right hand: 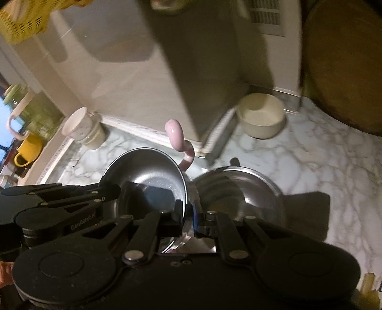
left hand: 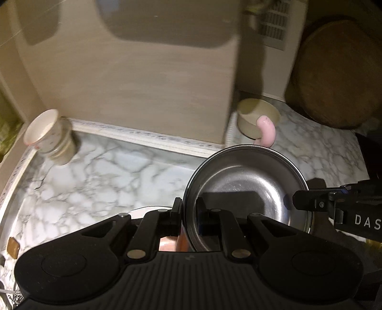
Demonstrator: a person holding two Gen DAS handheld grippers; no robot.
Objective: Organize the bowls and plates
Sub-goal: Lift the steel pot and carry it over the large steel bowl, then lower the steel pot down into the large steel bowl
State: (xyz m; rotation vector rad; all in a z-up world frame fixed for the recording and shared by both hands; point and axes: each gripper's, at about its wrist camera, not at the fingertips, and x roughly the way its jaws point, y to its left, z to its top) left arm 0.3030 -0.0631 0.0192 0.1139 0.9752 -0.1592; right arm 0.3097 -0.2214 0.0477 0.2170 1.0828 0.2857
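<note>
While both grippers pinch metal rims above the marble counter [left hand: 100, 171], each grips a different vessel. The left gripper [left hand: 188, 209] has its 2 fingers pressed together on the near-left rim of a steel bowl [left hand: 248, 181], 1 finger outside the wall and 1 inside, so the bowl extends ahead and to the right of the jaws. The right gripper [left hand: 290, 202] shows at the right edge of the left wrist view, its tip at this bowl's right rim; whether it touches cannot be told there.

In the right wrist view, the right gripper [right hand: 189, 209] is clamped on the thin rim where 2 vessels meet: the steel bowl [right hand: 148, 176] to the left of its fingers and a second steel bowl [right hand: 238, 190] to the right. Which rim it actually pinches is unclear. The left gripper [right hand: 112, 190] enters from the left onto the first bowl's rim.

A pink curved handle [left hand: 266, 133] rises behind the bowl in both views. A cream bowl [left hand: 256, 119] sits on the counter by the cabinet corner, beyond the held bowl.

Only the right wrist view shows the second steel bowl, a yellow mug [right hand: 27, 151] and a yellow basket [right hand: 26, 21]. Both views show stacked cups [left hand: 47, 136] by the wall and a round wooden board [left hand: 339, 76].
</note>
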